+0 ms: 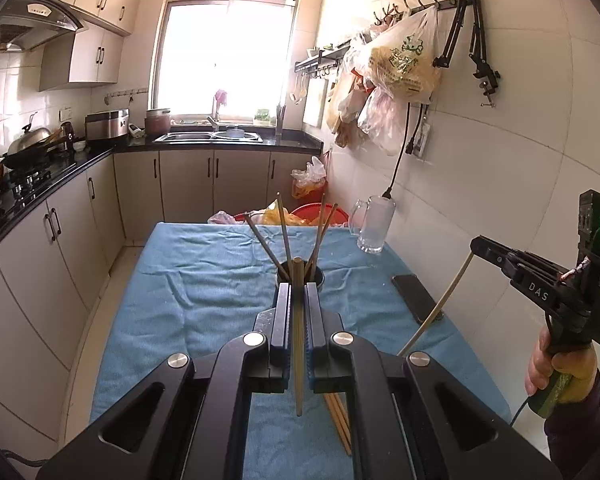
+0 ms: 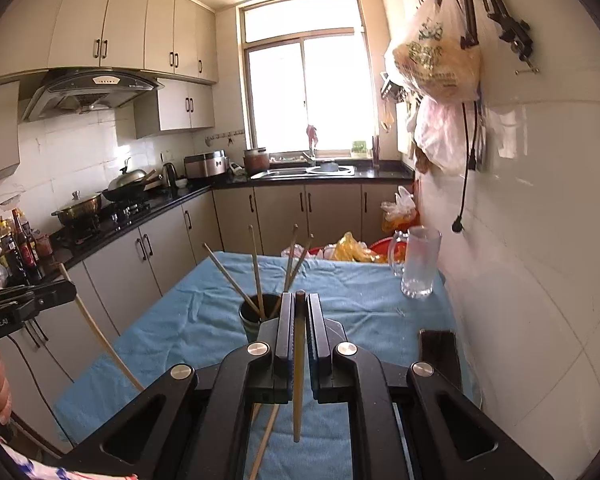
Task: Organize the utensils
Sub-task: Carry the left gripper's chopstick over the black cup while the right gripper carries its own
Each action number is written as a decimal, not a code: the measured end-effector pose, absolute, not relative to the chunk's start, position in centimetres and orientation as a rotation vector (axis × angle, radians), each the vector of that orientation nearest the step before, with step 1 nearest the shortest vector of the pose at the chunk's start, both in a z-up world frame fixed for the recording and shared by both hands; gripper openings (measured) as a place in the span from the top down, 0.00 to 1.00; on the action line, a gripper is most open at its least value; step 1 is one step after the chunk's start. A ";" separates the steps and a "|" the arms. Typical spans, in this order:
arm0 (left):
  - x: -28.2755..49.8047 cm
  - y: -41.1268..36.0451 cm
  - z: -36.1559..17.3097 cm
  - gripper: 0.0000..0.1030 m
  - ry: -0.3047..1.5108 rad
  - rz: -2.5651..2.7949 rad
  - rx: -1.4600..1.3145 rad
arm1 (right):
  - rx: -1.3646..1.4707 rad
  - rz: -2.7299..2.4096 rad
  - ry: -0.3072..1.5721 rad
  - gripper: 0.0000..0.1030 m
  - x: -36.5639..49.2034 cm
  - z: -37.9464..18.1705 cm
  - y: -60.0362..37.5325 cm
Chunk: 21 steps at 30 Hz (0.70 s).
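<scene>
A dark round utensil cup [image 1: 319, 277] [image 2: 249, 316] stands mid-table on the blue cloth and holds several chopsticks [image 1: 284, 228] [image 2: 255, 268] fanned upward. My left gripper [image 1: 298, 292] is shut on a wooden chopstick [image 1: 298, 344], held lengthwise between the jaws just short of the cup. My right gripper [image 2: 299, 300] is shut on another chopstick [image 2: 298, 368], to the right of the cup. The right gripper also shows in the left wrist view [image 1: 476, 246] with its pale chopstick [image 1: 436, 308] hanging down. More chopsticks [image 1: 340, 420] [image 2: 266, 440] lie on the cloth below the grippers.
A glass mug [image 1: 374, 224] [image 2: 419, 264] stands at the table's far right. A black phone [image 1: 416, 298] [image 2: 438, 354] lies near the right edge by the tiled wall. Bags and a red basin [image 1: 320, 212] sit beyond the table's far end. Cabinets run along the left.
</scene>
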<state>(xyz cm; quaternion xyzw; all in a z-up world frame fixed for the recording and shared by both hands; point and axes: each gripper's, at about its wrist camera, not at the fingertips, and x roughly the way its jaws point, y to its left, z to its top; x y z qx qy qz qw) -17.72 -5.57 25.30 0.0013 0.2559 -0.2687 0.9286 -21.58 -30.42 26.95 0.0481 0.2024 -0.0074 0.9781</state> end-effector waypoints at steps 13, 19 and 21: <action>-11.6 -8.7 30.3 0.95 0.447 -0.534 -0.030 | 0.108 0.029 0.319 0.94 -15.5 32.0 -30.1; -7.9 -11.7 31.6 0.95 0.409 -0.497 -0.026 | 0.162 0.034 0.296 0.94 -11.0 32.8 -30.5; -6.5 -12.7 31.6 0.95 0.404 -0.487 -0.026 | 0.173 0.033 0.290 0.94 -9.7 32.8 -30.8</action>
